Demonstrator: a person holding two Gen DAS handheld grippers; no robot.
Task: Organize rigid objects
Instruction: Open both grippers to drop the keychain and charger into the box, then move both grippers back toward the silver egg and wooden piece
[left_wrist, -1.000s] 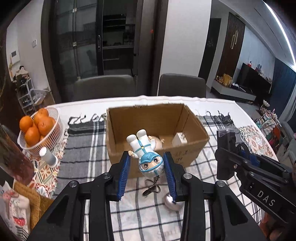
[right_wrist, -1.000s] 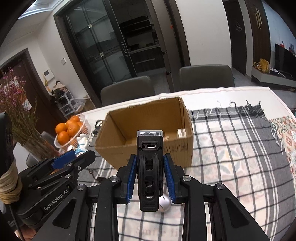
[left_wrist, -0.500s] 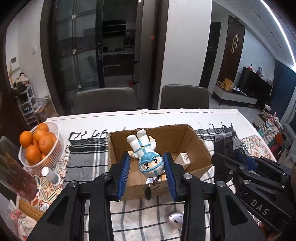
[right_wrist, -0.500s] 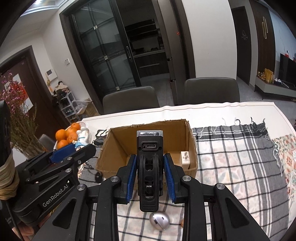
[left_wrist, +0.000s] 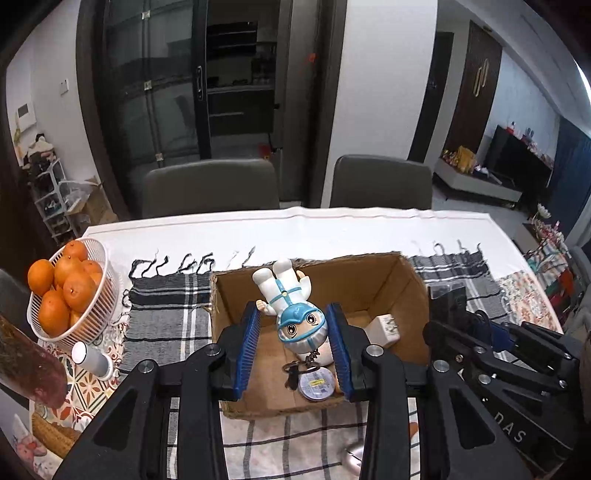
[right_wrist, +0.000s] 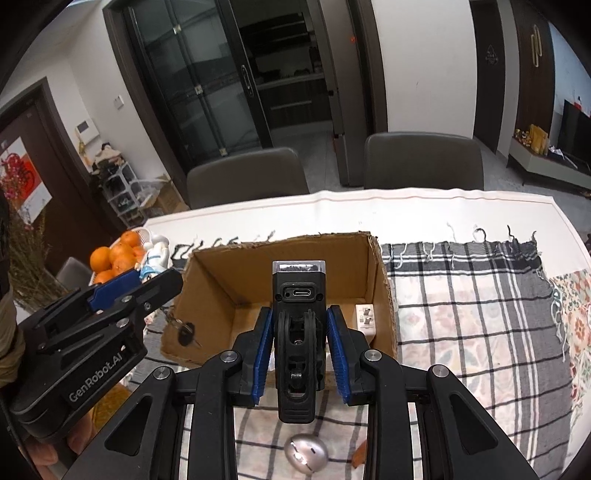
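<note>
Left wrist view: the figurine (left_wrist: 291, 314) is pinched head-down by the left gripper (left_wrist: 295, 350), directly above the box (left_wrist: 369, 284). The torch (right_wrist: 298, 332) is clamped in the right gripper (right_wrist: 298, 354), short of the box's near wall.

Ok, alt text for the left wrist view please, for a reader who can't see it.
The left gripper holds an upside-down toy figure with a dangling keychain over an open cardboard box on a checked cloth. A white charger lies inside; a basket of oranges sits left, the right gripper right.
</note>
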